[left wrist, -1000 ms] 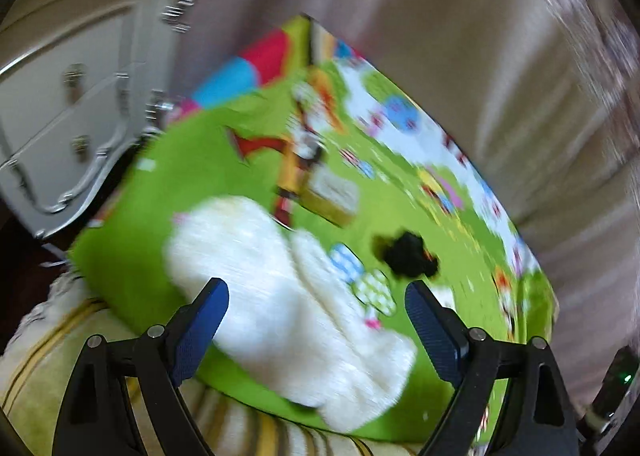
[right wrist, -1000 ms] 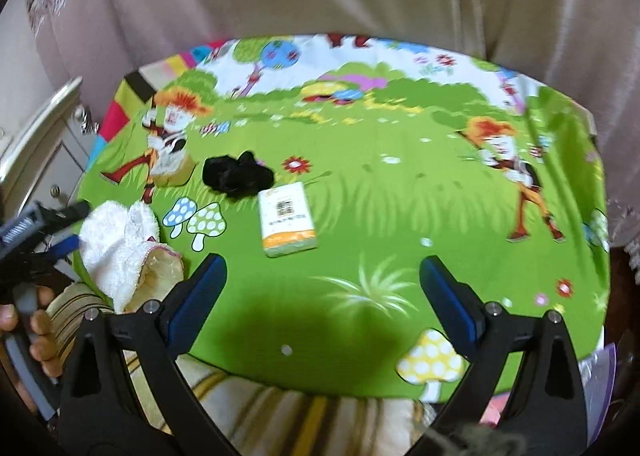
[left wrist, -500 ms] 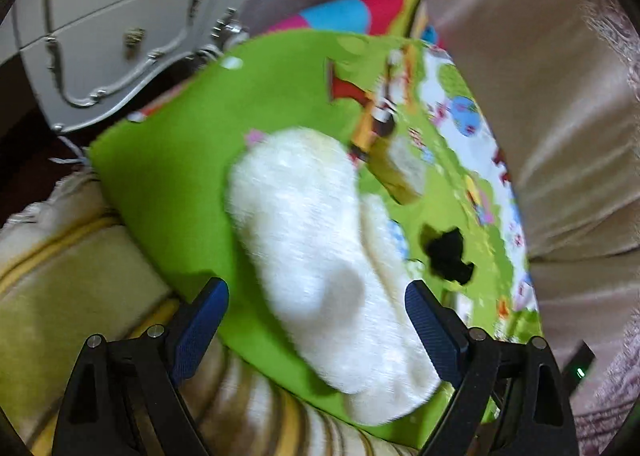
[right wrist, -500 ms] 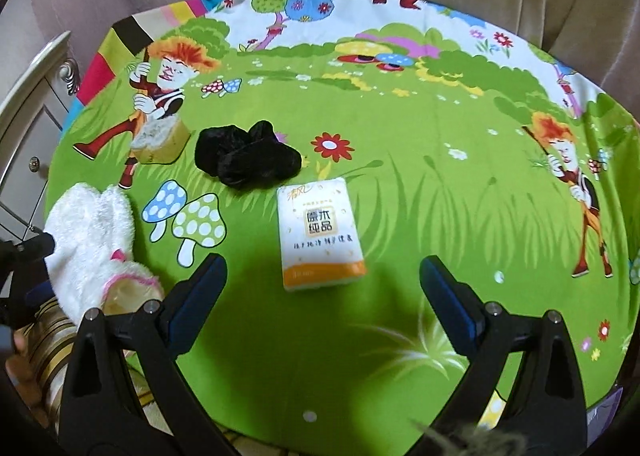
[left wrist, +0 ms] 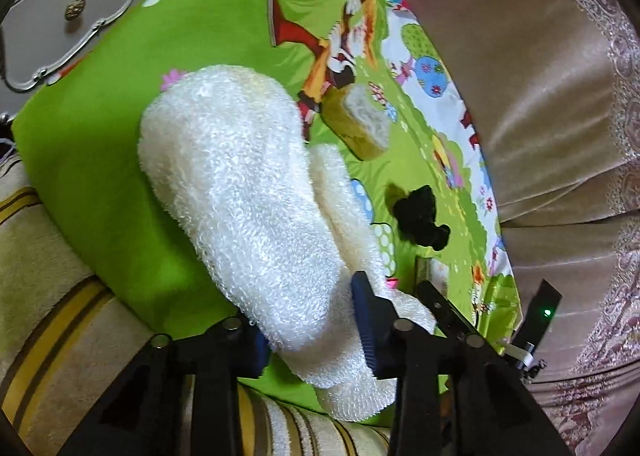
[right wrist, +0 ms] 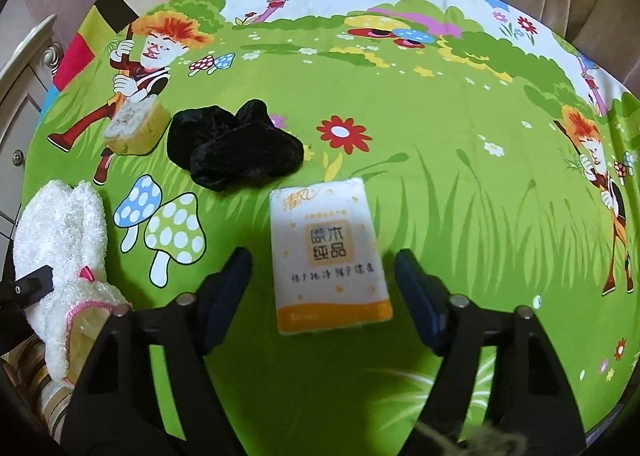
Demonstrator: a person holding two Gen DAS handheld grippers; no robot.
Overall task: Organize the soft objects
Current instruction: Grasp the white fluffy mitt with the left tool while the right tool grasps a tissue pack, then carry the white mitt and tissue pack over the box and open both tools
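Observation:
Two white fluffy slippers [left wrist: 248, 184] lie side by side at the near left corner of the cartoon cloth [right wrist: 440, 128]. My left gripper [left wrist: 310, 312] straddles the upper slipper's heel end. Its jaws are closing and both pads press into the fluff. In the right wrist view the slippers [right wrist: 60, 224] sit at the far left. A white and orange tissue pack [right wrist: 328, 256] lies flat between the fingers of my right gripper [right wrist: 321, 258]. Those jaws are closing, with a gap left on each side of the pack. A black velvety bundle [right wrist: 234, 148] rests just beyond the pack.
A yellow sponge block [right wrist: 136, 128] sits left of the black bundle. A white dresser [left wrist: 60, 16] stands beside the cloth. Beige curtains [left wrist: 520, 76] hang behind. A striped beige blanket [left wrist: 48, 296] lies under the cloth's near edge.
The left gripper has dropped onto the white slipper and its jaws have narrowed around it. The right gripper has come down over the tissue pack, its jaws narrower too.

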